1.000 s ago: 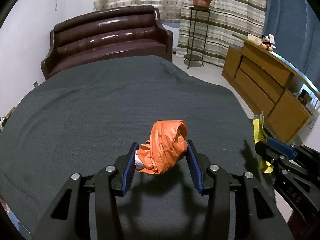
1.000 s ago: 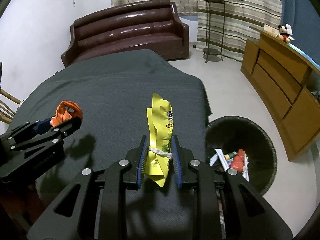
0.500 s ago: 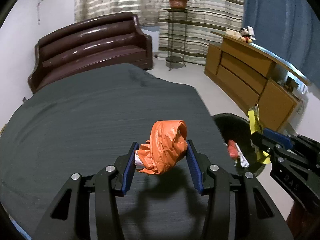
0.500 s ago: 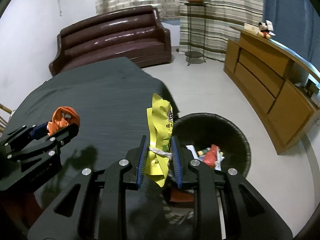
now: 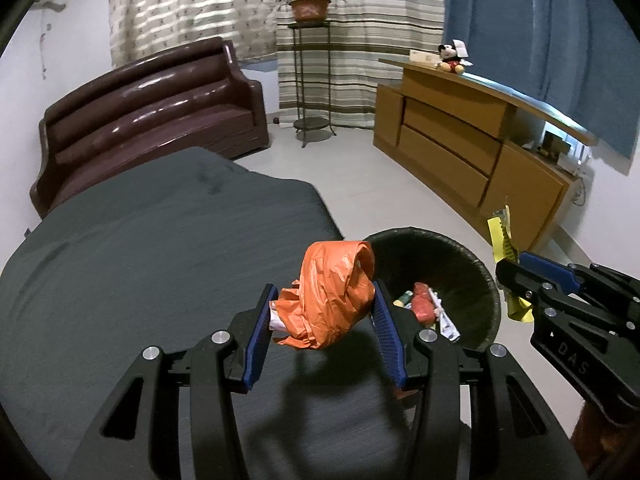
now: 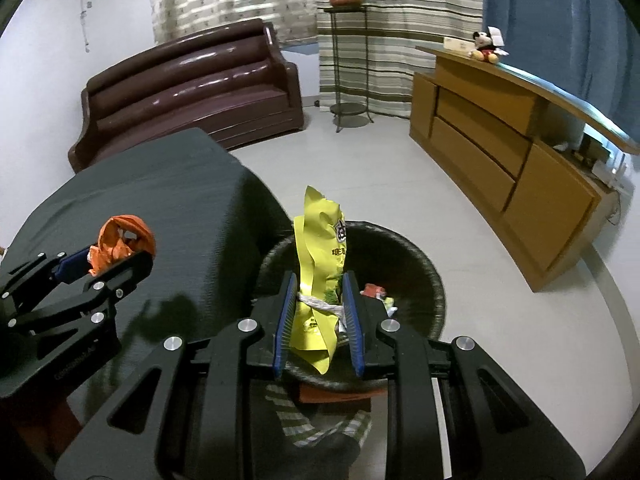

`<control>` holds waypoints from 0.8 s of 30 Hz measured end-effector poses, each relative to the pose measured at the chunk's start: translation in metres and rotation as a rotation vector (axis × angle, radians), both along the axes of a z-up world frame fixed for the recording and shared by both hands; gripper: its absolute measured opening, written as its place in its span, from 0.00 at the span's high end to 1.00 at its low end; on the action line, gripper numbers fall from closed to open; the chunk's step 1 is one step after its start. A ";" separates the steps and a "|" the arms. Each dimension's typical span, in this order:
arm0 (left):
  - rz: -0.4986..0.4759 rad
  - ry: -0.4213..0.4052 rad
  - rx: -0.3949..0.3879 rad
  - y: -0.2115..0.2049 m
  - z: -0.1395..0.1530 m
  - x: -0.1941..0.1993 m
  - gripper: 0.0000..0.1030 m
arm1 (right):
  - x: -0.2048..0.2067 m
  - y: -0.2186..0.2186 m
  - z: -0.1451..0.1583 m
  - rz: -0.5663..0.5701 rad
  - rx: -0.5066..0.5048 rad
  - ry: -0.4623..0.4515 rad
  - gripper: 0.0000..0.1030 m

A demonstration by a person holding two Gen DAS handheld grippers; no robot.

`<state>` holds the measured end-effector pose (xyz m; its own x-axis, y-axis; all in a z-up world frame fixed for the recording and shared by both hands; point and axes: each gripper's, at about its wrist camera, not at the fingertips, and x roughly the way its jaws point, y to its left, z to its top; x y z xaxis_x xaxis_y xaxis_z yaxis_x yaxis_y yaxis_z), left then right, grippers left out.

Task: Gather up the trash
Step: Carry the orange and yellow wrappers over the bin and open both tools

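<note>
A crumpled orange plastic bag (image 5: 332, 292) is clamped in my left gripper (image 5: 324, 300), held above the right edge of the dark grey table (image 5: 152, 248). The same bag (image 6: 120, 240) and left gripper (image 6: 108, 260) show at the left of the right wrist view. My right gripper (image 6: 318, 288) is shut on a yellow snack wrapper (image 6: 320, 248), which stands upright over the black woven bin (image 6: 436, 292). In the left wrist view the bin (image 5: 448, 256) sits on the floor just right of the table, with several pieces of trash (image 5: 424, 304) inside. The right gripper (image 5: 516, 276) and its wrapper (image 5: 502, 236) appear at the right there.
A brown leather sofa (image 5: 152, 112) stands beyond the table. A wooden sideboard (image 5: 472, 152) with a plush toy (image 5: 452, 56) lines the right wall. A plant stand (image 5: 312, 80) stands before striped curtains. Pale floor (image 6: 500, 320) surrounds the bin. A striped cloth (image 6: 320, 424) lies under the right gripper.
Both grippers have swung to the right off the table toward the bin, each keeping its grip. The bin has come into the left wrist view and now lies under the yellow wrapper.
</note>
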<state>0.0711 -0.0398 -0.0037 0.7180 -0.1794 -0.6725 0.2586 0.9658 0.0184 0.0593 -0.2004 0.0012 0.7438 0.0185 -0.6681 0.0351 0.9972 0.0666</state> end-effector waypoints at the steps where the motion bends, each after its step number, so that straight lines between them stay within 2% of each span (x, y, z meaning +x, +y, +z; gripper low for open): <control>1: -0.006 -0.002 0.002 -0.004 -0.001 0.001 0.54 | 0.000 -0.002 -0.001 -0.007 0.000 -0.001 0.77; 24: -0.043 0.019 0.027 -0.051 -0.017 0.035 0.54 | 0.023 -0.033 -0.019 -0.090 0.034 0.017 0.77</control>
<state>0.1057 -0.0908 -0.0208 0.6967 -0.1916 -0.6912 0.3006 0.9530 0.0388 0.0827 -0.2337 -0.0174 0.7320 -0.0245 -0.6808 0.1254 0.9871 0.0993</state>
